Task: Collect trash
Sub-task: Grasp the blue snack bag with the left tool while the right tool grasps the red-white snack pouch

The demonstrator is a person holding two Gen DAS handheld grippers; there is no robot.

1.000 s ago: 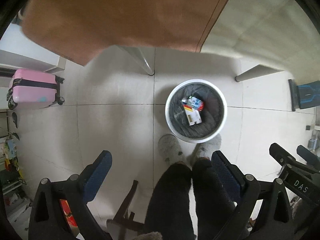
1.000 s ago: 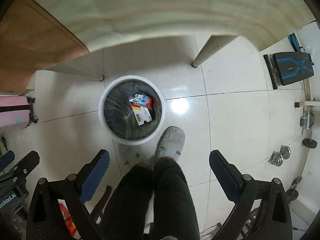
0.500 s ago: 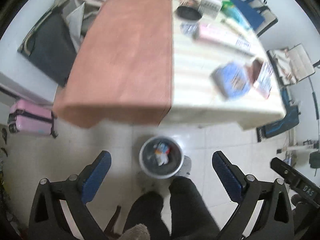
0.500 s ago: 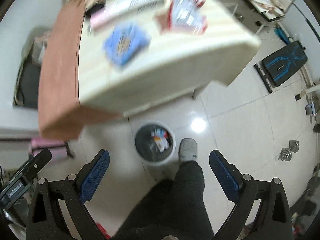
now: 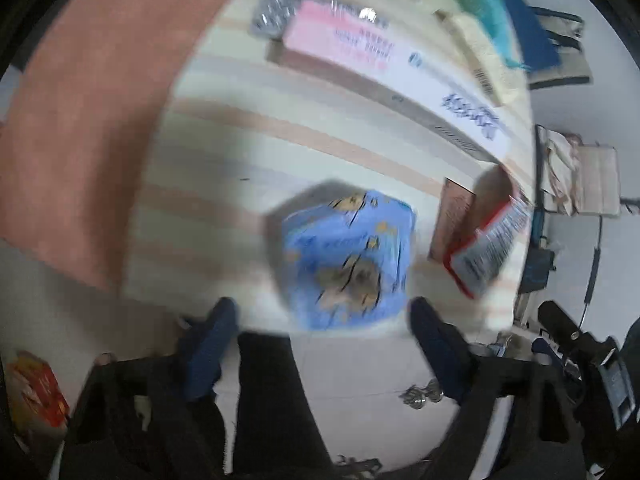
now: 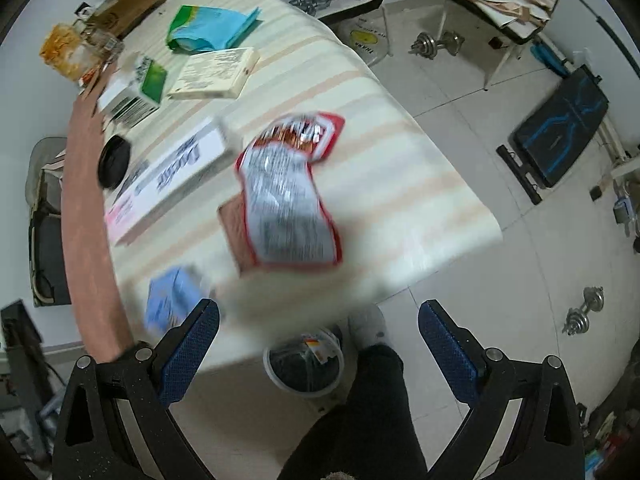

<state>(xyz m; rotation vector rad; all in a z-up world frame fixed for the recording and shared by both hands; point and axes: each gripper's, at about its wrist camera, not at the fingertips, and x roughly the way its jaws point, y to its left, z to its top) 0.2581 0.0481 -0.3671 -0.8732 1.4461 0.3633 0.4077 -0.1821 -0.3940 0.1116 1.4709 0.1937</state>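
A blue snack packet (image 5: pixel 348 256) lies near the front edge of the striped table (image 5: pixel 224 184), just beyond my open, empty left gripper (image 5: pixel 320 344). It also shows in the right wrist view (image 6: pixel 168 300). A red and silver wrapper (image 6: pixel 288 204) lies to its right on a brown card; it shows in the left wrist view (image 5: pixel 488 248) too. My right gripper (image 6: pixel 320 344) is open and empty above the table's front edge. The white trash bin (image 6: pixel 304 364) with wrappers inside stands on the floor below the table edge.
A long pink and white box (image 6: pixel 168 180), a cream box (image 6: pixel 212 74), a green bag (image 6: pixel 208 26), a black lid (image 6: pixel 114 160) and jars (image 6: pixel 68 50) fill the far table. A brown cloth (image 5: pixel 80 120) covers the left side. Dumbbells (image 6: pixel 580 314) and a bench (image 6: pixel 560 132) are on the floor.
Both grippers have risen from looking down at the bin to above the table. The left one has moved in close over the blue packet. Both stay open.
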